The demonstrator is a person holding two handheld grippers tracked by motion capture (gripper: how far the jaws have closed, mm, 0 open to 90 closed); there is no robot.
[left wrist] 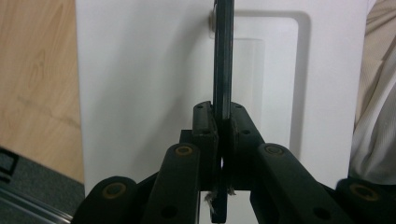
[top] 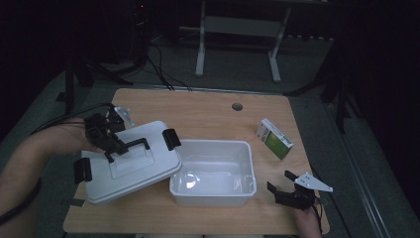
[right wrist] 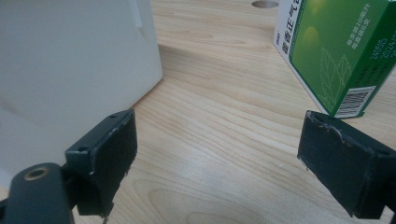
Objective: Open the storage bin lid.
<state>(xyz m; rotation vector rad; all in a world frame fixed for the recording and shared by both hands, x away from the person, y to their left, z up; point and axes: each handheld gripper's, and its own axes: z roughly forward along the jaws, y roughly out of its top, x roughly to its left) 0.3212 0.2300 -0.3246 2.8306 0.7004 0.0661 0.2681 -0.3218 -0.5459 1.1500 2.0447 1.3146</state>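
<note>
1. Two grippers work over a pale wooden desk (top: 208,114), and the left gripper (top: 110,145) sits at the far left of the high view, its fingers pinched tight on the black handle (top: 132,145) of a white lid (top: 130,161).
2. In the left gripper view, the handle (left wrist: 222,70) runs as a thin dark bar straight up between the two fingers (left wrist: 204,122), which press on it from both sides, with the lid's white top (left wrist: 149,84) spread behind.
3. The lid hangs tilted, its right edge overlapping the left rim of the open white box (top: 214,173); a black clasp (top: 171,139) shows on its far end and another (top: 82,170) on its near end.
4. The box stands near the middle of the desk, open and showing its glossy inside.
5. Farther right, a green and white carton (top: 274,138) lies well apart from the box, toward the desk's right edge.
6. At the lower right, the right gripper (top: 283,181) rests low beside the box's near right corner, its fingers spread wide with nothing between them.
7. In the right gripper view, bare wood lies between the fingers (right wrist: 110,154), the box wall (right wrist: 74,60) stands at the left and the carton (right wrist: 336,51) at the upper right.
</note>
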